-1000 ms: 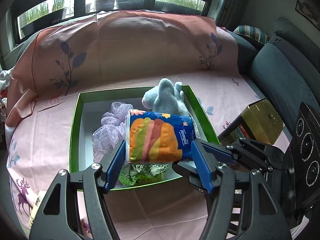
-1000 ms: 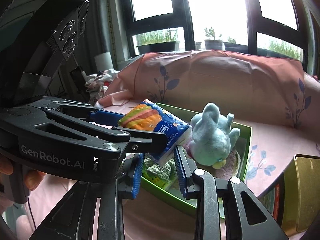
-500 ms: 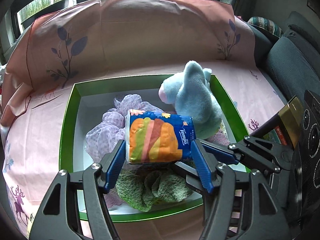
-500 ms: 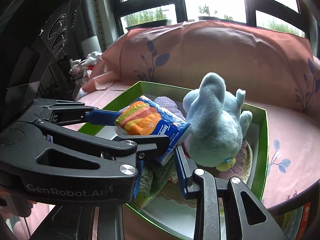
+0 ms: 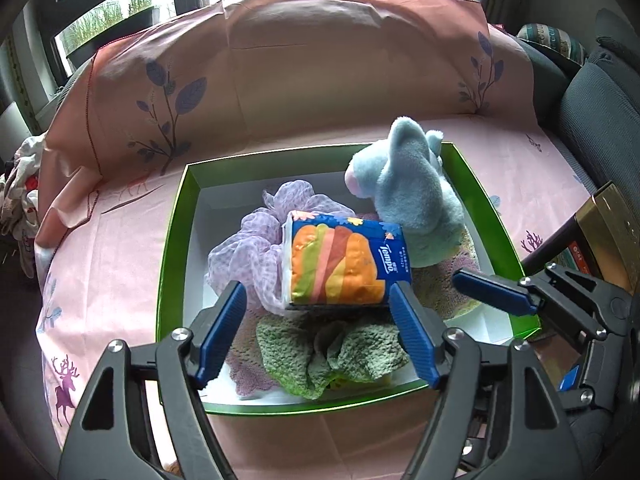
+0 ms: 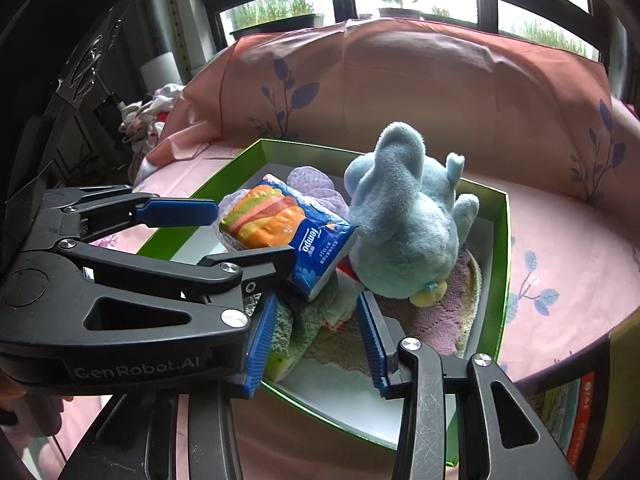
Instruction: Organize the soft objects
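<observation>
A Tempo tissue pack with orange stripes lies in the green box, on top of a purple mesh scrunchie and a green knitted cloth. My left gripper straddles the pack and its jaws are opening. The left pad stands clear of the pack and the right pad is close by its corner. A blue plush elephant sits upright in the box's far right corner on a mauve knitted mat. My right gripper hovers over the green cloth below the pack, jaws opening, pressing on nothing.
The box rests on a pink leaf-print sheet draped over a seat back. A gold tin stands to the right of the box, with a dark grey sofa behind it. A heap of clothes lies far left.
Both grippers' jaws have widened. The left gripper has let go of the tissue pack, which now rests on the cloths. Both grippers have come lower over the box.
</observation>
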A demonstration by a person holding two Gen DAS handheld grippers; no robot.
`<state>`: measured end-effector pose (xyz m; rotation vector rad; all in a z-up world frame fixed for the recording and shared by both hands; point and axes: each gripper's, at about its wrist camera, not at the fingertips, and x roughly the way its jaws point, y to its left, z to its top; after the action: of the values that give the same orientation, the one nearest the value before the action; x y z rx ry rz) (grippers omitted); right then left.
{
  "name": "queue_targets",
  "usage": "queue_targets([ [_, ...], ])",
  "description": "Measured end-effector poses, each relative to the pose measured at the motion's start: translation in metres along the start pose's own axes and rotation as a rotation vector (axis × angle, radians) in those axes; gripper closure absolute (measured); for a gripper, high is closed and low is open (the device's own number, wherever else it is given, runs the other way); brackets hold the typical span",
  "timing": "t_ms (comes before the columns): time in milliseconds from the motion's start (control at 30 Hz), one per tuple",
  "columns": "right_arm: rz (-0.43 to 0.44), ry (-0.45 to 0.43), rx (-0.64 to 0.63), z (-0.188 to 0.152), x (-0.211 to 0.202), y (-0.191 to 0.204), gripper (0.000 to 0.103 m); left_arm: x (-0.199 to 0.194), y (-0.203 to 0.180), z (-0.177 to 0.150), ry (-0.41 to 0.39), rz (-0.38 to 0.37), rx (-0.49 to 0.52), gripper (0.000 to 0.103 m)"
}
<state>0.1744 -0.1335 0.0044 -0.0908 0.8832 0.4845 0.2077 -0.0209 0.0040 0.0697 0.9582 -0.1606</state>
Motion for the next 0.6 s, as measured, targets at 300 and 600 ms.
queue_targets([
  [300,-0.138,0.074,0.061,0.001,-0.028,0.004,0.025,-0.042,0.008,-0.013,-0.037,0.075,-0.025,0.011],
  [600,-0.253,0.18,0.14,0.002,-0.031,0.006,0.024,-0.069,0.021,-0.023,-0.021,0.095,-0.081,0.003],
])
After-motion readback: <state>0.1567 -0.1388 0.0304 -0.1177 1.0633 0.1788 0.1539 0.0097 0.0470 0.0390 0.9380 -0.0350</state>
